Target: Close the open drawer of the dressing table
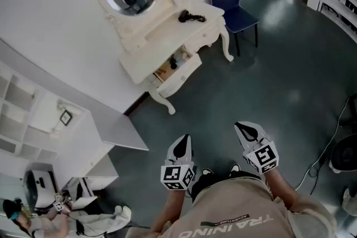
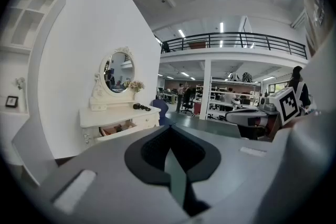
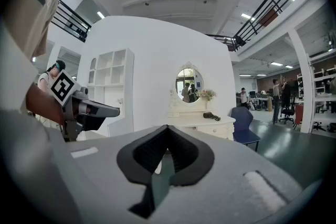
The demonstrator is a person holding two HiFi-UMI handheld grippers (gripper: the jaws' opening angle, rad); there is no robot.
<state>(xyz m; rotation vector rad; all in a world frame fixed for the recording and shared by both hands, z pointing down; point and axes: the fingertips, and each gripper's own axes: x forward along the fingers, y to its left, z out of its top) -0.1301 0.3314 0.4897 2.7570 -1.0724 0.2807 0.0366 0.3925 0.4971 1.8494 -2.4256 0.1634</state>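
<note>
The drawer (image 1: 181, 76) of the far dressing table (image 1: 162, 30) is seen open — nothing done yet; jaws of left gripper (image 1: 182, 141) and right gripper (image 1: 245, 130) are closed, empty

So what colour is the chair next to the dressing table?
The chair is dark blue. You see it best in the head view.

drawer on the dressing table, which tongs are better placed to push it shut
Left, but only slightly. In the head view the left tongs line up with the open drawer, while the right tongs sit further to its right. Both are shut, empty and far from it, so a walk-up comes first.
</note>
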